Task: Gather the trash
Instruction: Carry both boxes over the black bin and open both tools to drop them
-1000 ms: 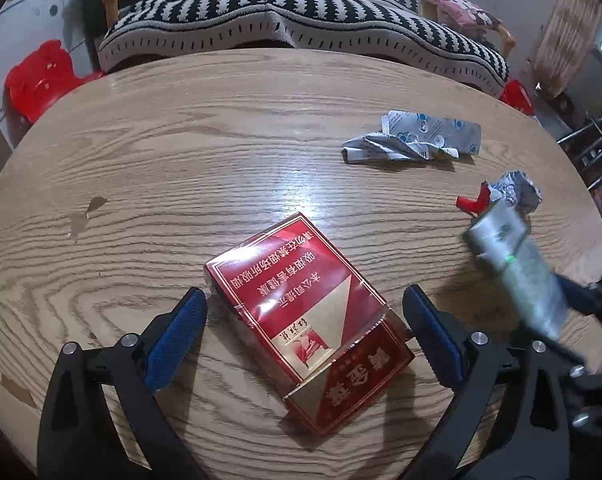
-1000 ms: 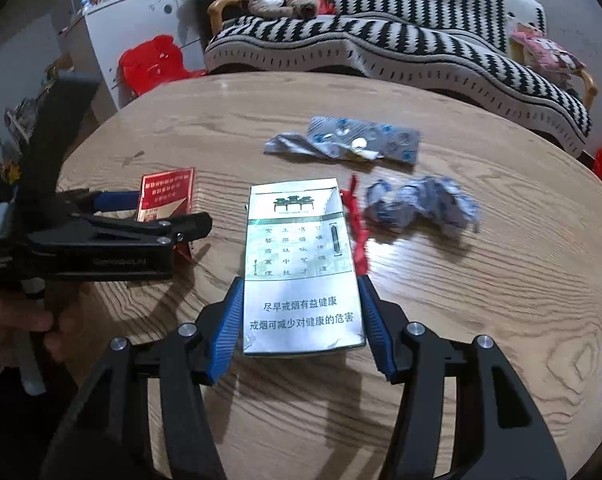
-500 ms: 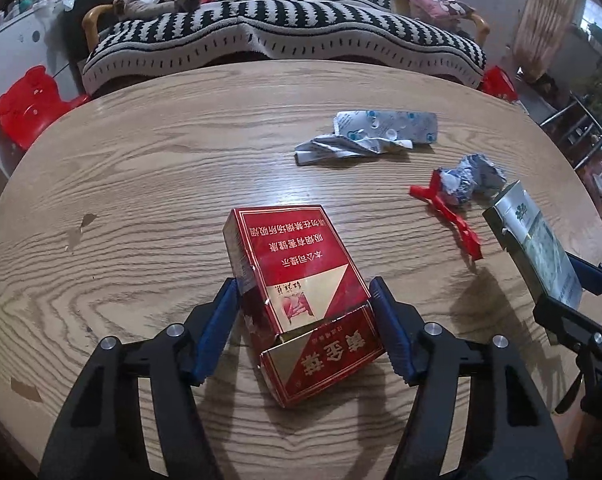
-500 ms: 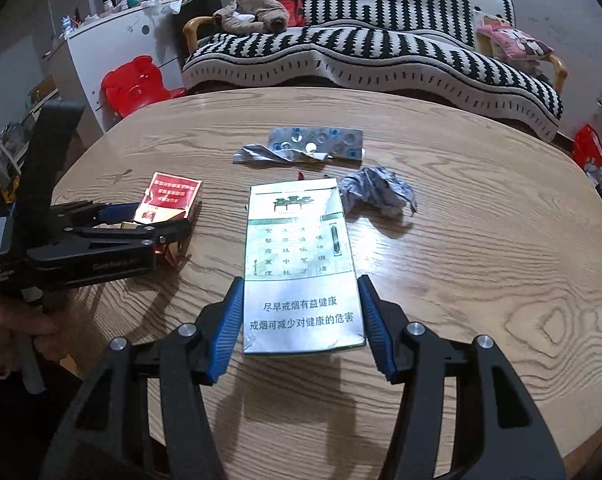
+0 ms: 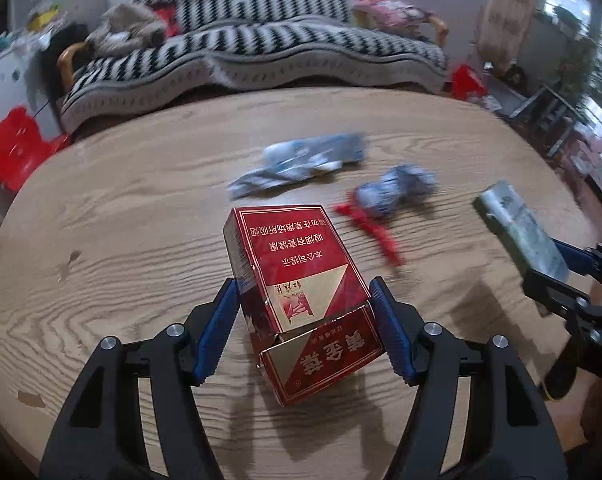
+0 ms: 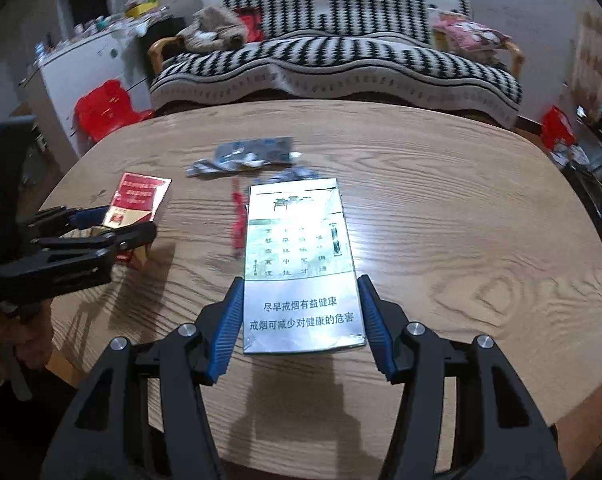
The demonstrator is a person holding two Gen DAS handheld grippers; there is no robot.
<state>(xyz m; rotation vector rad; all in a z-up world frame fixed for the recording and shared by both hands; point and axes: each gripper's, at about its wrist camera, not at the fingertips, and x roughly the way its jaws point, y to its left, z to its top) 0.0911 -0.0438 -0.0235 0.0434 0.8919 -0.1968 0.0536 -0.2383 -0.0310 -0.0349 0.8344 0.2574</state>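
Wrist views downward, sharing table (image 5: 141, 208)

The left gripper (image 5: 304, 310) has closed its jaws onto the red cigarette pack (image 5: 297, 280), which lay flat on the surface (image 5: 141, 220) between open jaws a second ago and is now clamped and tilted up. The right gripper (image 6: 301, 312) has carried the silver-green cigarette pack (image 6: 301, 264) higher above the surface, its front edge now overlapping the crumpled wrapper (image 6: 297, 174).
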